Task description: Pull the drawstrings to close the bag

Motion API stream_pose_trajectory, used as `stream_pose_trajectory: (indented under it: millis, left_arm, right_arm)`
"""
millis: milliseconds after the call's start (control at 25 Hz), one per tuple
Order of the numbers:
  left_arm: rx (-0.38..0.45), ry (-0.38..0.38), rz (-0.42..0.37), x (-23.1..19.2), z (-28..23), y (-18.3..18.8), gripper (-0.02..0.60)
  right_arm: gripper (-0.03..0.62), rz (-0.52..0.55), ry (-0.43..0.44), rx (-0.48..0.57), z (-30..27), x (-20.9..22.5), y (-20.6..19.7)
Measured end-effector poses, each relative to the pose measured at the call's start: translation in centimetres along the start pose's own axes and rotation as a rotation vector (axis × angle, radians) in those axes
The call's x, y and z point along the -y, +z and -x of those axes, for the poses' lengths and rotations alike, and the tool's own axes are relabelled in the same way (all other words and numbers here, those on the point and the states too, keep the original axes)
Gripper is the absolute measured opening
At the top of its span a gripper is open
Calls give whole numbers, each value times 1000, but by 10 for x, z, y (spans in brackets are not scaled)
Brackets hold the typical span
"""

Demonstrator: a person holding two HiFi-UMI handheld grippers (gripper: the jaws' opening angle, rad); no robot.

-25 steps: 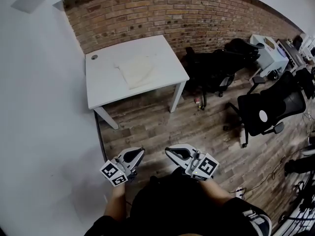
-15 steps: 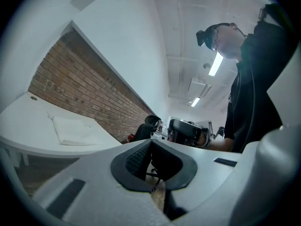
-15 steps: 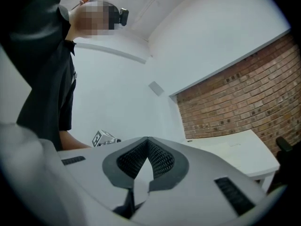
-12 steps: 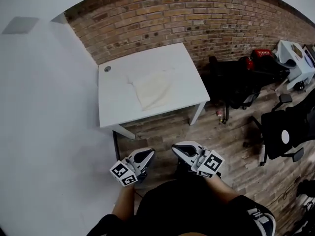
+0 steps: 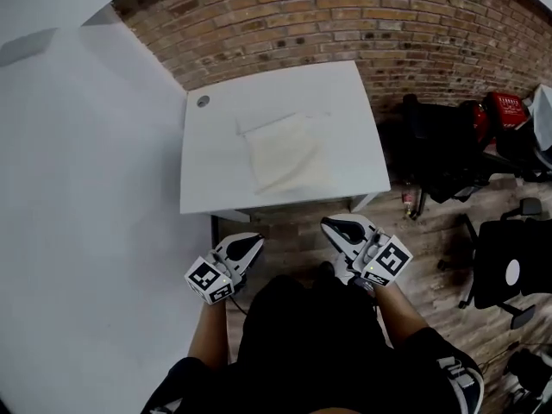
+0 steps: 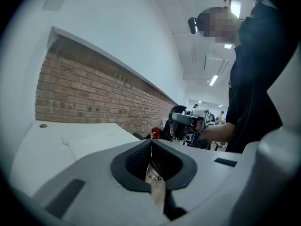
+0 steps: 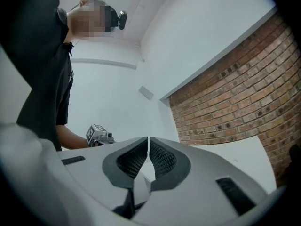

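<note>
**A:** Looking for the cream drawstring bag (image 5: 285, 153)?

**B:** Lying flat on the white table (image 5: 216, 175), roughly mid-top, well apart from both grippers. Untouched, judging by that gap.

**A:** Holding anything inside?

**B:** Looks limp and thin, so probably empty. Cannot tell which edge carries the mouth, nor pick out the drawstrings from the head view.

**A:** And the left gripper (image 5: 248, 247)?

**B:** Pressed together on nothing. Held low by the waist, short of the table's near edge. Same with the right gripper (image 5: 338, 227): closed, empty, level with the left one.

**A:** Why carried like that?

**B:** Most likely walking up to the table, with both tools tucked close to the body and aimed forward. Calls for reaching out and parting the jaws before pinching any cord.

**A:** Anything else around?

**B:** Brick wall (image 5: 345, 15) behind the table, a cable hole (image 5: 203, 102) at the far left corner, a black office chair (image 5: 509, 266) off to the right on the wood floor (image 5: 431, 257).
</note>
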State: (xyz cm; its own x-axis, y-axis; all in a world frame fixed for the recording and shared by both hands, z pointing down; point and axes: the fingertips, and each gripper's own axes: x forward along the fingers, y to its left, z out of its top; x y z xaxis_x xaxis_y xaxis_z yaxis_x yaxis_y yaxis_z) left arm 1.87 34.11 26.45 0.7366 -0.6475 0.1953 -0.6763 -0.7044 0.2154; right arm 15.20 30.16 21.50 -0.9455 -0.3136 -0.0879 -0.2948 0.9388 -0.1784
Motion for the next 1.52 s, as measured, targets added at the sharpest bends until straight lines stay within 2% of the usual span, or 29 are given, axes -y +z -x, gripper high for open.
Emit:
stream_pose_trajectory:
  millis: [120, 280, 480, 720, 840, 1000, 1080, 1160, 1240, 1320, 1400, 1520]
  left_arm:
    - [-37, 61, -20, -41, 5, 0, 18]
    - [-117, 118, -84, -113, 4, 2, 18]
    - [-180, 101, -134, -204, -16, -4, 18]
    - [-218, 23, -158, -299, -44, 7, 18]
    - [-289, -11, -191, -349, -56, 5, 18]
    - [-324, -63, -205, -409, -70, -5, 18]
    - [-343, -96, -211, -439, -82, -12, 20]
    - [-380, -114, -239, -466, -94, -21, 20]
    - [-441, -132, -272, -483, -103, -32, 25]
    - [-529, -167, -317, -492, -114, -44, 75]
    - [-618, -210, -385, -500, -129, -57, 93]
    - [-750, -289, -507, -508, -142, -78, 110]
  right_arm:
    - [8, 2, -1, -15, -12, 28, -6]
    - [23, 23, -40, -58, -38, 76, -10]
    - [54, 41, -125, -128, -71, 136, -22]
    - [86, 31, -214, -241, -113, 209, -32]
    - [109, 80, -230, -371, -131, 245, -49]
    - [115, 349, -169, -719, -128, 281, -93]
    - [131, 398, -130, -790, -131, 301, -107]
    - [146, 347, -117, -761, -139, 321, -111]
    - [150, 221, -127, -708, -142, 339, -112]
    - [152, 100, -127, -690, -139, 357, -115]
    - [160, 52, -106, -716, -135, 377, -129]
    - [206, 29, -66, -732, -140, 401, -156]
